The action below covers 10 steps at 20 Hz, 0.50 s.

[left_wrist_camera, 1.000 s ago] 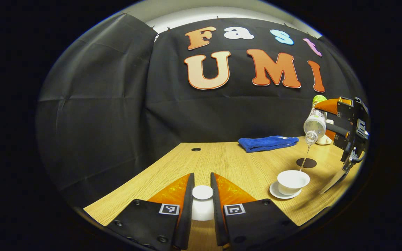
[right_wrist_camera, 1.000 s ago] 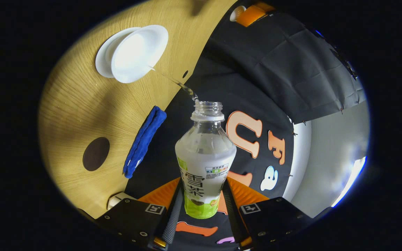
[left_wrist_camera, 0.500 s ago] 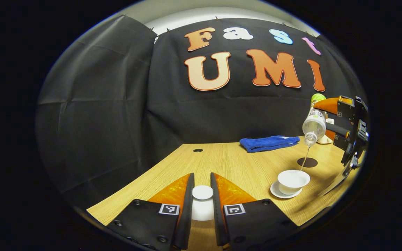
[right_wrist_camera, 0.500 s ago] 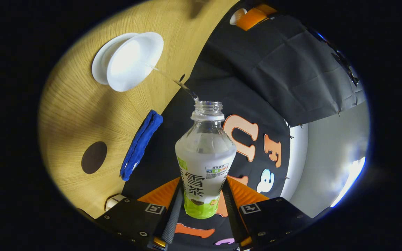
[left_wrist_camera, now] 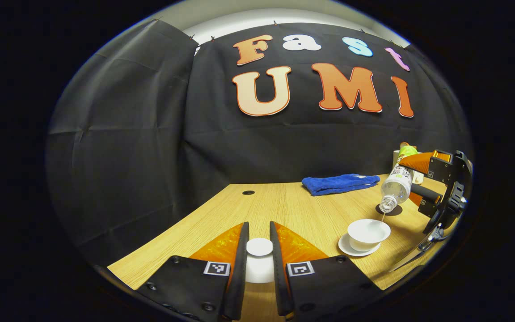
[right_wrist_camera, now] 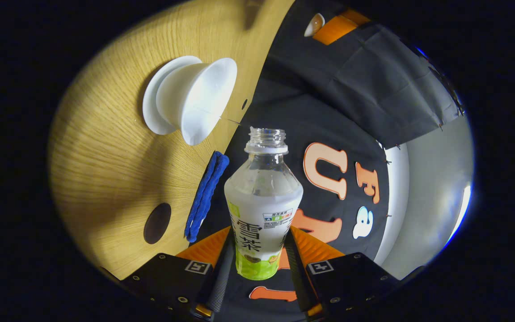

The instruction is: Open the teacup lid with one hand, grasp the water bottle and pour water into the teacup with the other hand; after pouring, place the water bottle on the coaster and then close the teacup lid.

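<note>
The left tool (left_wrist_camera: 259,250) is clenched on the teacup lid (left_wrist_camera: 259,247), held off over the surface (left_wrist_camera: 293,205). To the right, the open teacup (left_wrist_camera: 368,231) stands on its saucer (left_wrist_camera: 346,247). The right tool (right_wrist_camera: 257,264) grasps the water bottle (right_wrist_camera: 263,210), tipped, a thin stream falling into the cup. Pouring looks nearly finished; next, right the bottle and stand it on the dark coaster (right_wrist_camera: 157,222).
</note>
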Available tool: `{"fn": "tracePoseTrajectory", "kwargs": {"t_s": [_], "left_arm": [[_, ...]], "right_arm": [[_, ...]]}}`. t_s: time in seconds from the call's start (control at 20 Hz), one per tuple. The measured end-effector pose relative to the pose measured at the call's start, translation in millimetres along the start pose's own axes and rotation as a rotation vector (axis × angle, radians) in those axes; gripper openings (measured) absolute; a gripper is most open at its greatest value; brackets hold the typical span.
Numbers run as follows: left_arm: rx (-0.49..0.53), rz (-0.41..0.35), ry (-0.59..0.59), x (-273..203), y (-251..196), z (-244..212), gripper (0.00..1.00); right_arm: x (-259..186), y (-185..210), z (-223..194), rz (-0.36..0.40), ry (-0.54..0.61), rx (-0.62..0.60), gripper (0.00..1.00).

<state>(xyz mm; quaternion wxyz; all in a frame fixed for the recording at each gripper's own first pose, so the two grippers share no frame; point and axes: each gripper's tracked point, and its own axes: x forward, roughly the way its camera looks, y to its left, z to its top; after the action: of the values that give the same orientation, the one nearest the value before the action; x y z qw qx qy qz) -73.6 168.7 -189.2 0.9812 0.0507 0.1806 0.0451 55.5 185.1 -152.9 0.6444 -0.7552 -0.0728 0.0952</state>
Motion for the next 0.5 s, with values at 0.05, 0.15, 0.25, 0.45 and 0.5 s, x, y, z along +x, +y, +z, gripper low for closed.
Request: {"fn": "tracePoseTrajectory", "kwargs": {"t_s": [0.05,0.15,0.25,0.45,0.5], "left_arm": [[-0.003,-0.004,0.005,1,-3,-1,0.32],[0.001,-0.01,0.011,3,-8,-3,0.31],[0.001,-0.02,0.005,4,-15,2,0.32],[0.008,-0.039,-0.006,5,-29,8,0.32],[0.006,-0.042,-0.006,4,-31,8,0.32]], "right_arm": [[-2,5,1,0.011,0.009,0.035,0.64],[-2,13,-1,0.045,0.026,0.141,0.64],[-1,21,-2,0.105,0.042,0.286,0.64],[3,15,-2,0.197,0.075,0.63,0.65],[5,8,-6,0.196,0.077,0.709,0.65]]}}
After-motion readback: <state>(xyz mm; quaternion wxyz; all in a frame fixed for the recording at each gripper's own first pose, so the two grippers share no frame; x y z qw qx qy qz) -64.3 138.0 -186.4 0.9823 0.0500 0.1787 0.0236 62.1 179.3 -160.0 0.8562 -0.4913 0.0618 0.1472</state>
